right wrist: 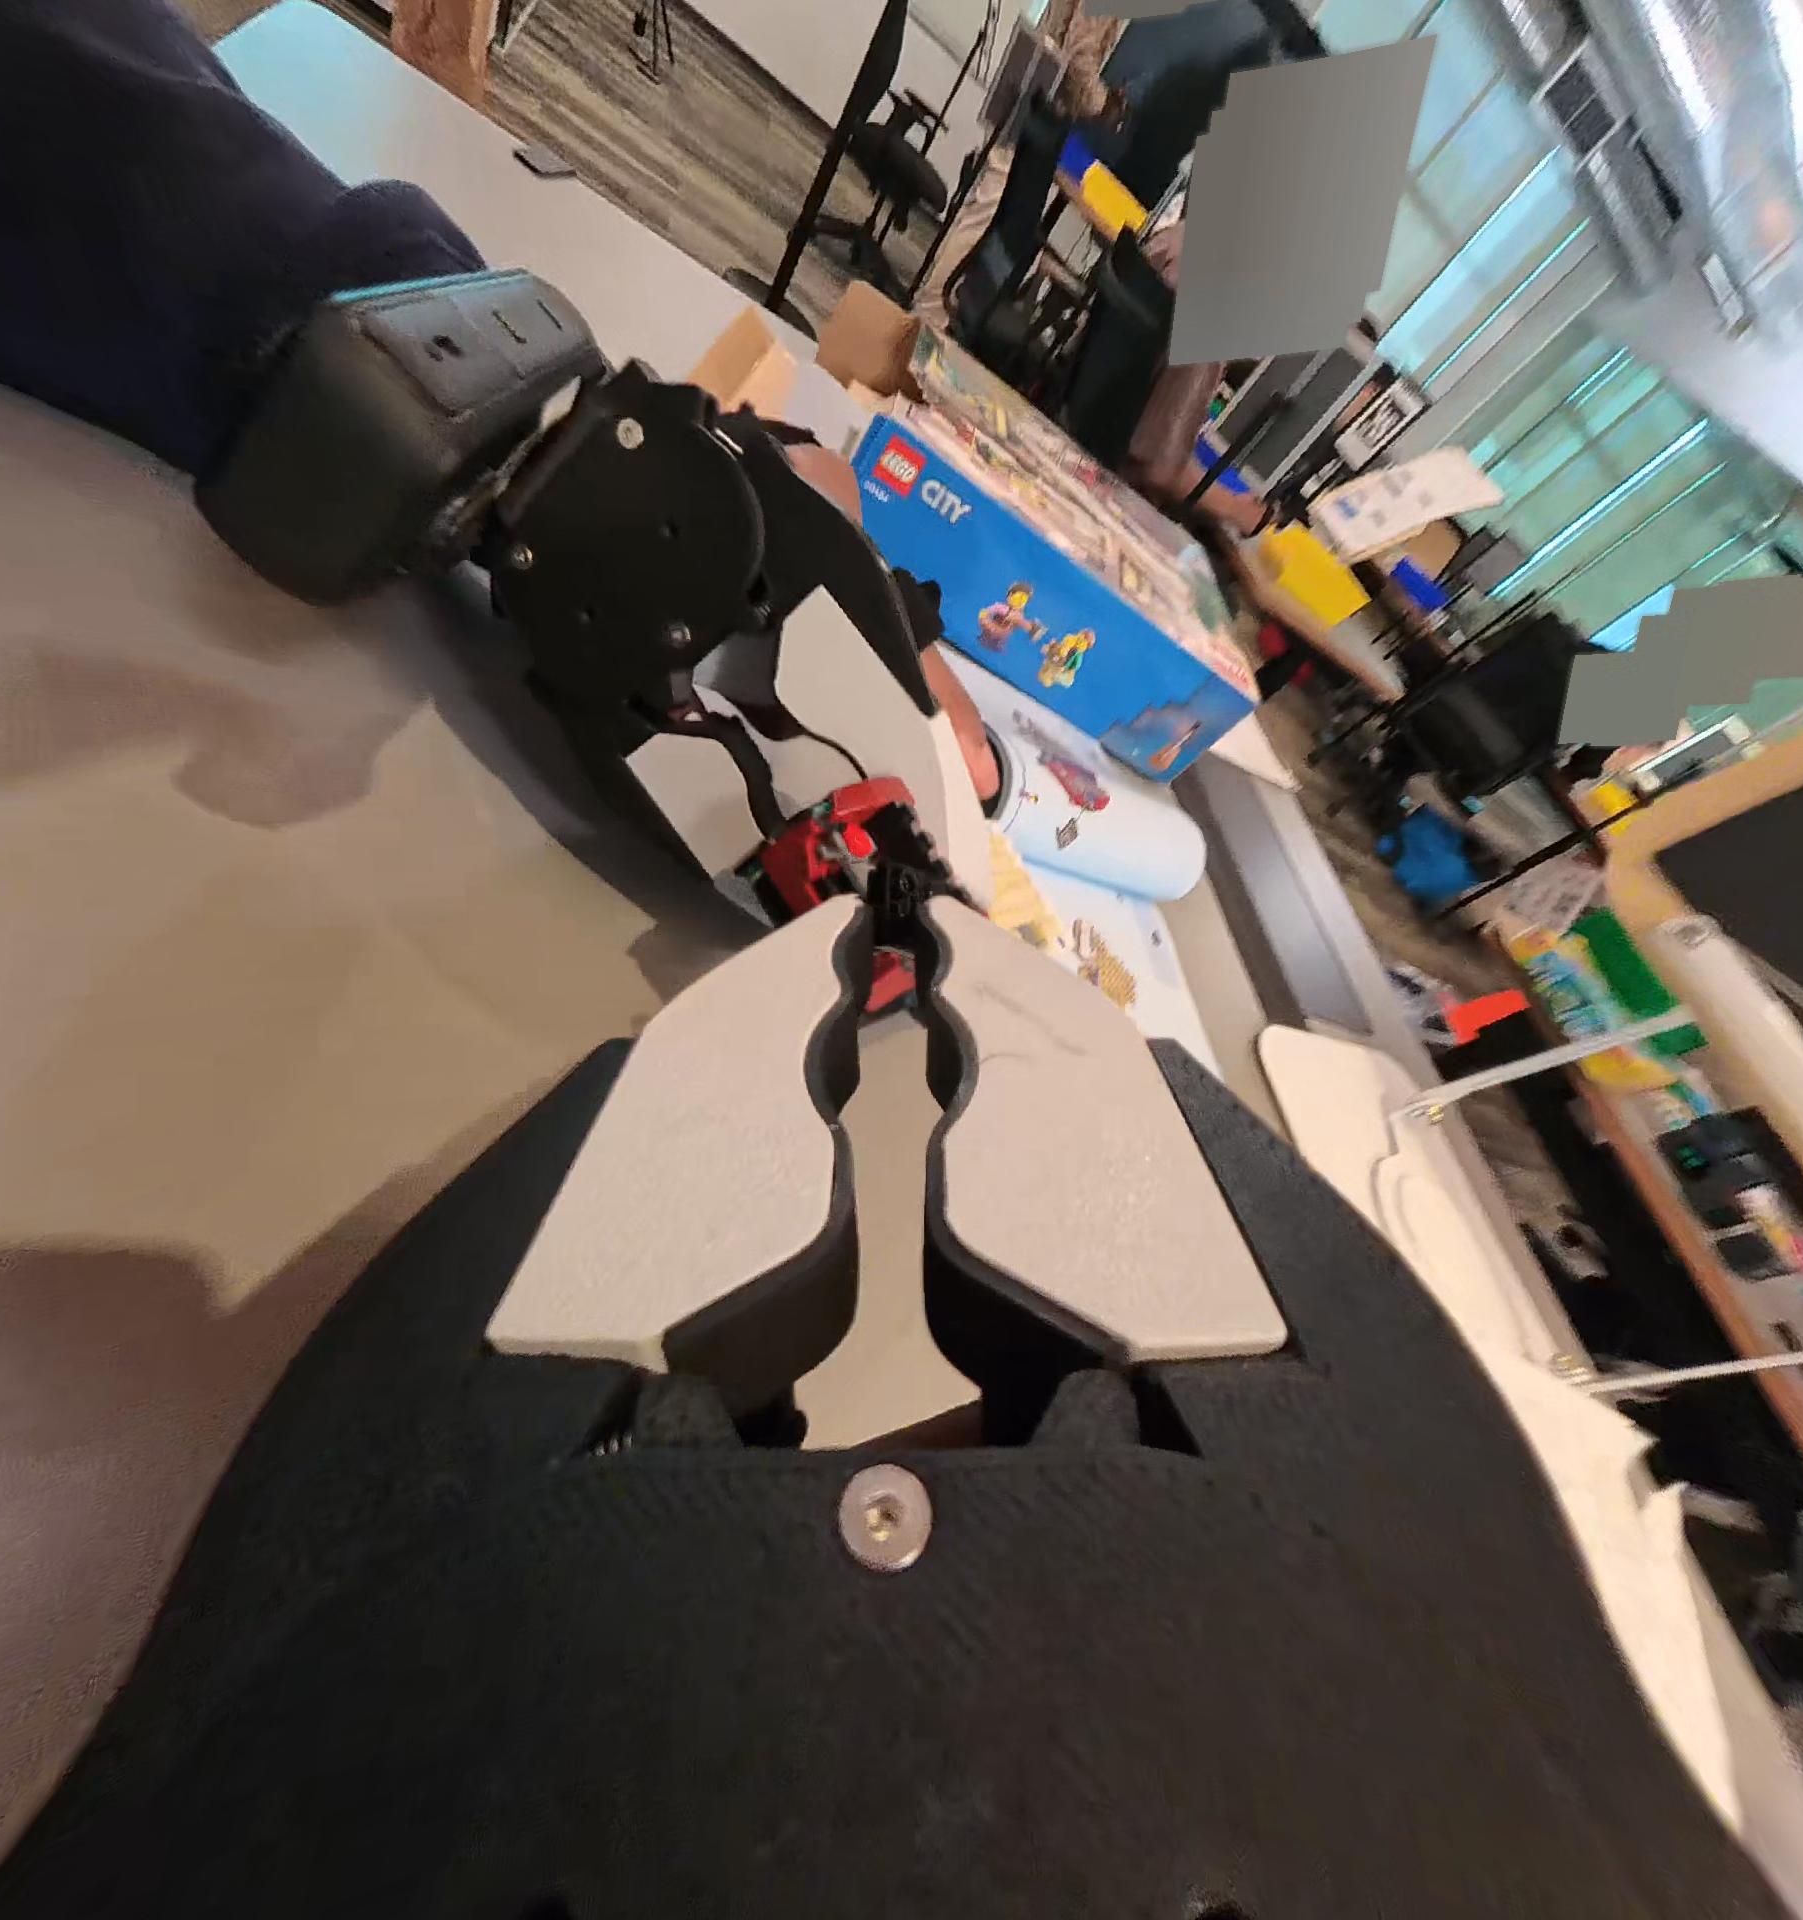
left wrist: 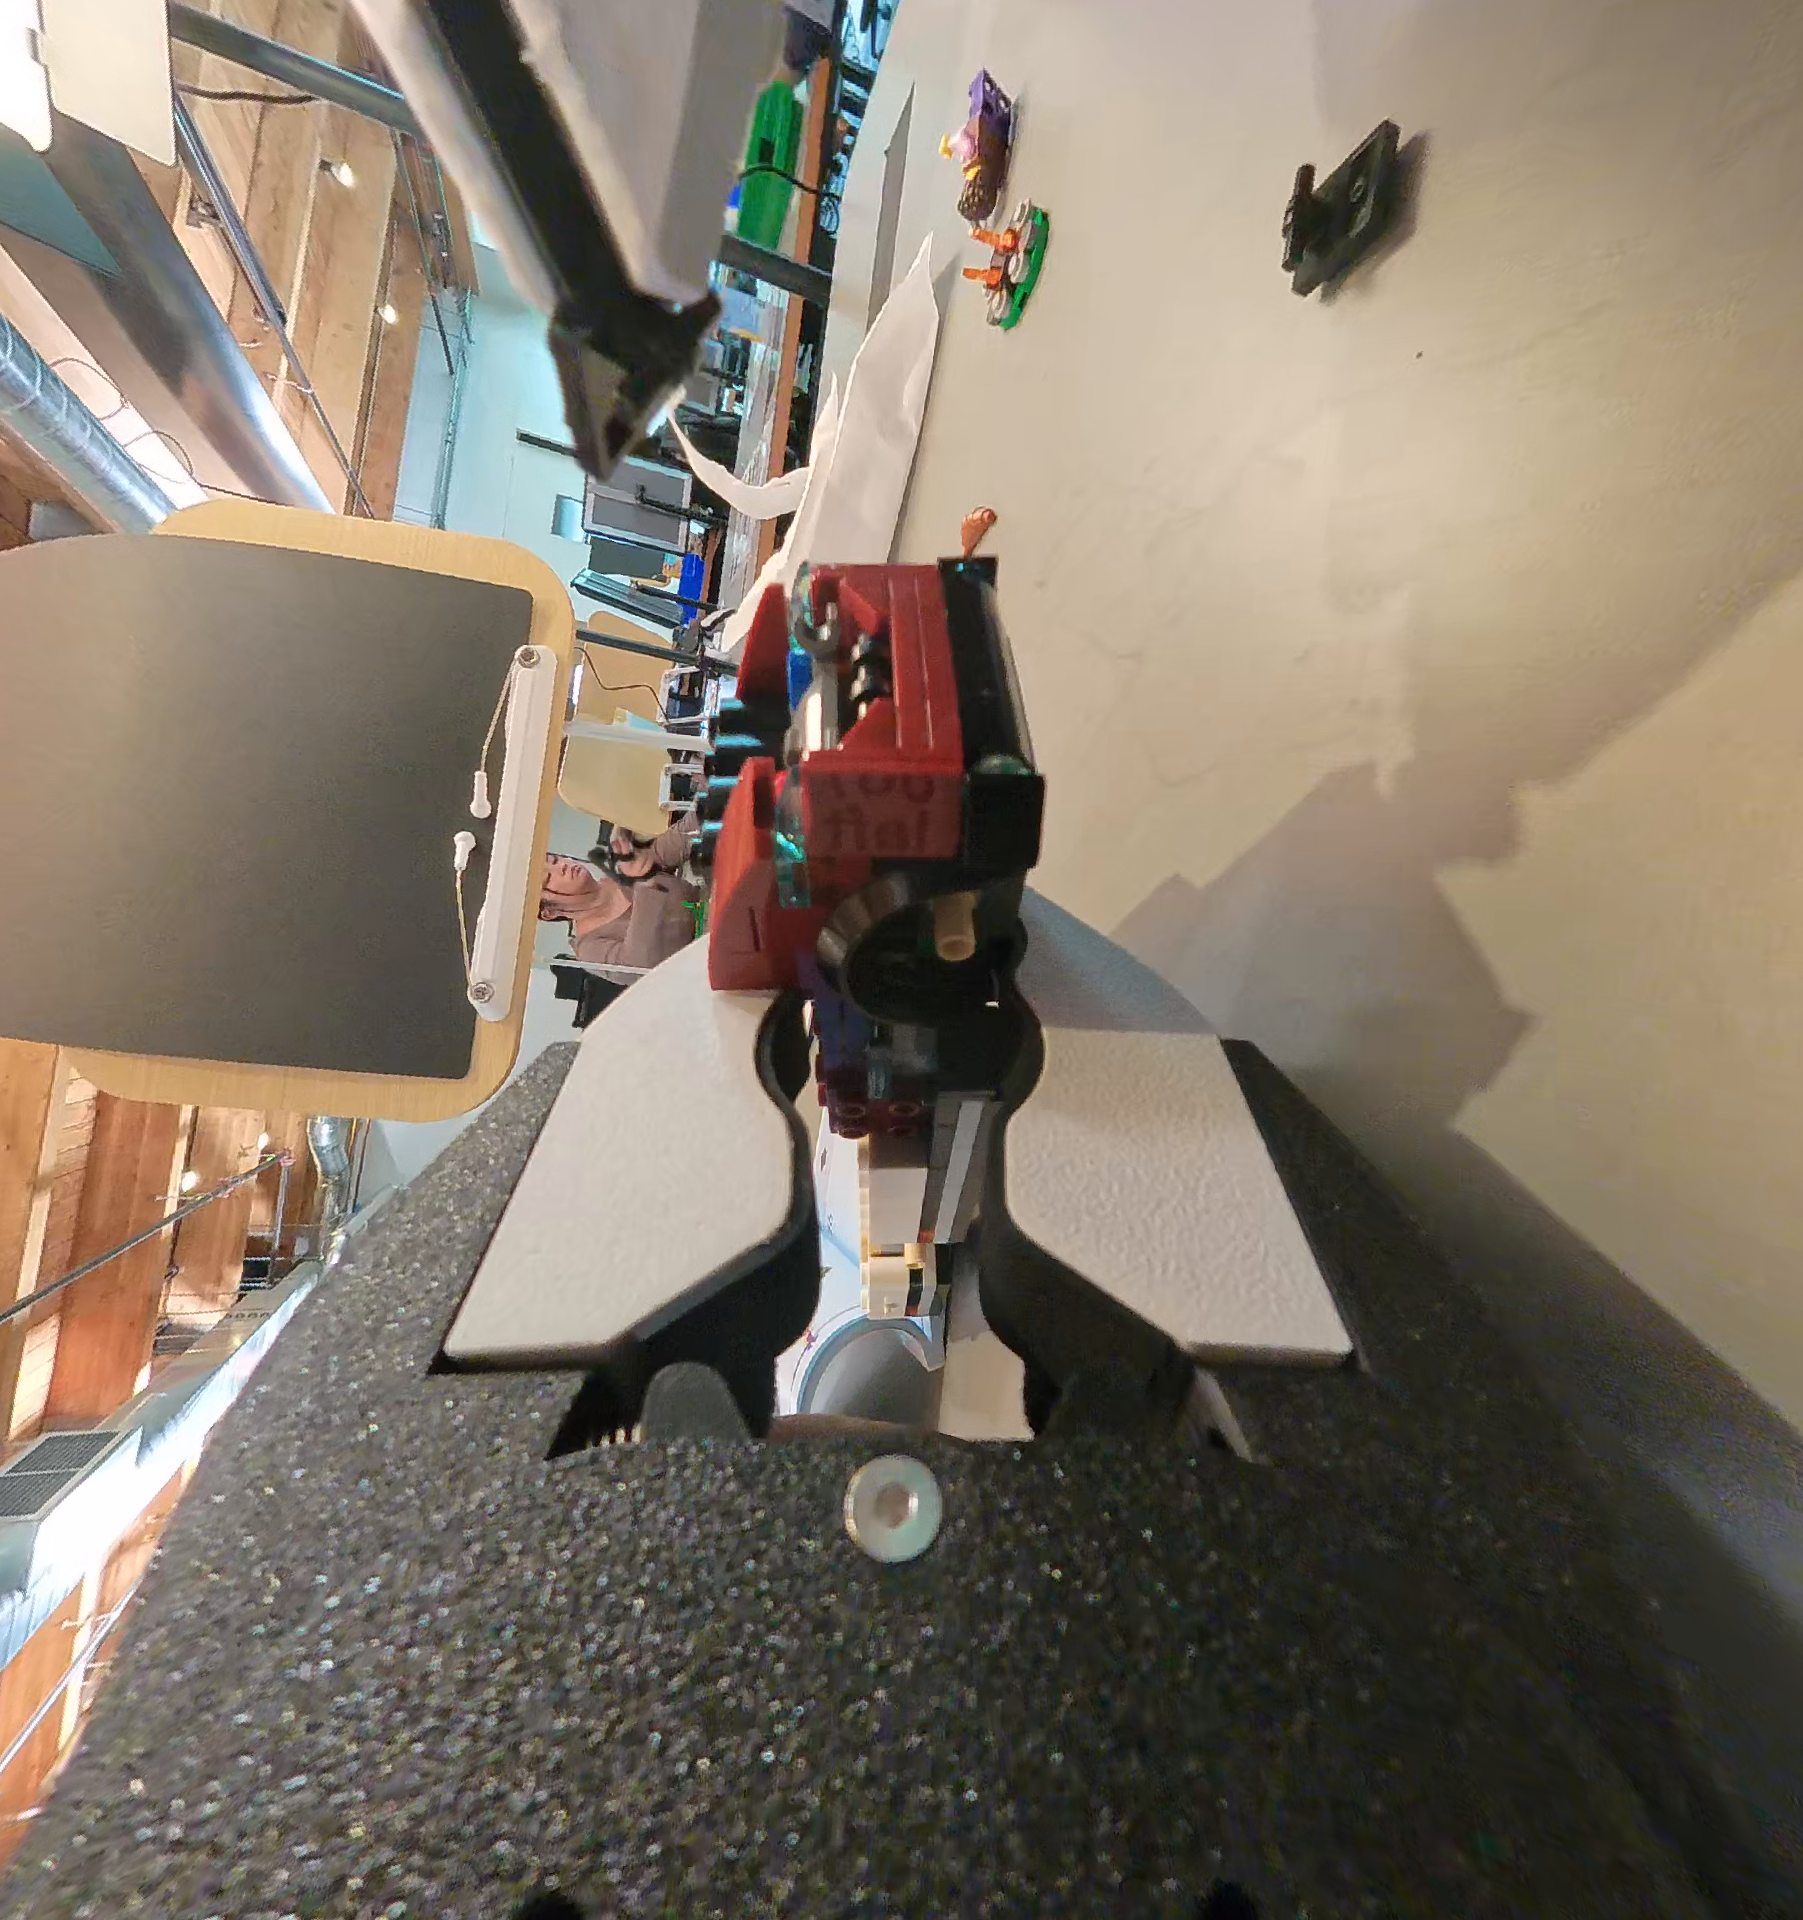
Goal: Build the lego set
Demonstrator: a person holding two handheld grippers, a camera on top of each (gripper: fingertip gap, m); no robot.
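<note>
A: Start at the left of the left wrist view. What's there?

B: A dark panel with a pale wood rim (left wrist: 253,800) fills the left side. At the upper middle, the other gripper's fingers (left wrist: 627,343) reach in from the top edge.

A: And the middle?

B: The left gripper (left wrist: 902,997) is clamped on a red and black brick-built vehicle (left wrist: 876,769). Both pale fingers press its sides, and the model sticks out past the tips, above the white table (left wrist: 1396,520).

A: Farther right?

B: In the upper right, well apart from the vehicle, sit a small purple build (left wrist: 985,135), a green-based build with orange bits (left wrist: 1016,265) and a black piece (left wrist: 1344,208).

A: Now the right wrist view, from the left.

B: A dark sleeve (right wrist: 97,187) is in the upper left, with the left gripper's black body just right of it. In the centre, the right gripper (right wrist: 897,914) has its jaws nearly together, pinching a small black piece (right wrist: 897,894) at the tips, right against the red vehicle.

A: And right of that?

B: An open instruction booklet (right wrist: 1105,831) lies on the table, with a blue box (right wrist: 1063,582) above it.
</note>
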